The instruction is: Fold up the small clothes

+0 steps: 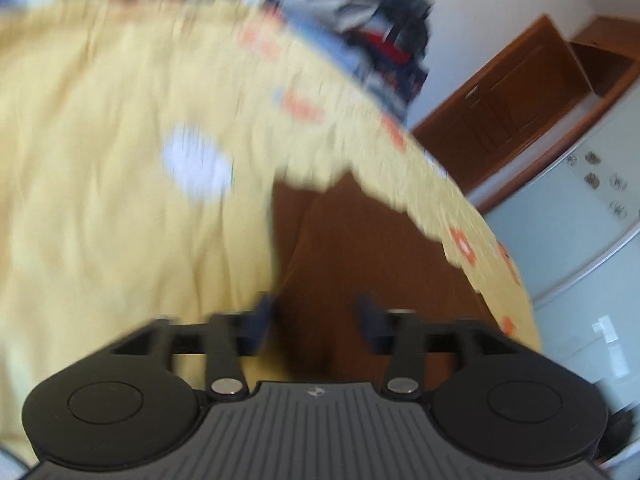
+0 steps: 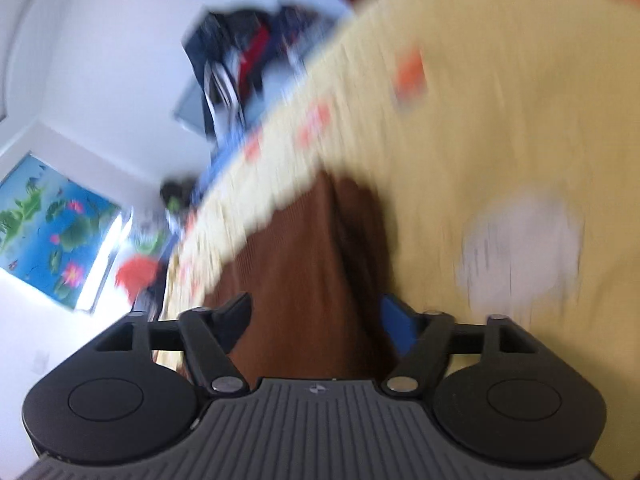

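A brown garment [image 1: 360, 248] lies on a yellow cloth with orange marks [image 1: 100, 140]. Both views are blurred by motion. My left gripper [image 1: 316, 320] is open, its jaws apart with the brown fabric running between them; whether they touch it is unclear. In the right wrist view the same brown garment [image 2: 304, 264] runs between the jaws of my right gripper [image 2: 316, 320], which is also open. A white round patch [image 2: 520, 256] sits on the yellow cloth [image 2: 500, 120] to the right; it also shows in the left wrist view [image 1: 196, 164].
A pile of dark, red and grey clothes [image 1: 380, 40] lies past the cloth's far edge, also in the right wrist view [image 2: 248, 52]. A brown wooden cabinet [image 1: 520, 96] and a pale appliance [image 1: 580, 216] stand at right. A blue flower picture [image 2: 52, 228] hangs on the wall.
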Available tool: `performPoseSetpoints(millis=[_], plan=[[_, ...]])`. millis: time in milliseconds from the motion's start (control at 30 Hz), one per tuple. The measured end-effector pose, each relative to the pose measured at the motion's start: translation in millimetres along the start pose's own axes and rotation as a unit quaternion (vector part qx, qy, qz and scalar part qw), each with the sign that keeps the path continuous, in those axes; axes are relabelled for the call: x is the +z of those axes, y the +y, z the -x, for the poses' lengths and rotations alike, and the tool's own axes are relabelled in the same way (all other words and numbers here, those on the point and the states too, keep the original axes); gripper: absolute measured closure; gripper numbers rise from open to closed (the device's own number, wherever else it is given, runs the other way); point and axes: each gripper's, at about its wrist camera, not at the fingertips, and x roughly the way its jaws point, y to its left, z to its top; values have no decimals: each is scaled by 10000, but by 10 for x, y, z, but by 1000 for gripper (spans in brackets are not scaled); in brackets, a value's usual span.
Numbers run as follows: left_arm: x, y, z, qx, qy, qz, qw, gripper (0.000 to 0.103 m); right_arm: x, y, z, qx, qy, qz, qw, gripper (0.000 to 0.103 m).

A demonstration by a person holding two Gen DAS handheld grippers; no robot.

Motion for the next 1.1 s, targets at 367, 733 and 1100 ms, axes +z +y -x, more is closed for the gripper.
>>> performPoseSetpoints(millis=[367, 733, 1100], plan=[[-232, 91, -223, 236, 161, 1133, 9932, 17, -572, 1166, -1419, -33, 1301, 2463, 9604, 22], [-216, -71, -458, 504, 64, 640, 9967, 55, -622, 1124, -1203, -321, 620, 3042, 9500, 7], [-182, -620, -517, 1332, -48, -751, 9882, 89, -821, 768, -1304, -1351, 234, 3913, 9100, 0]])
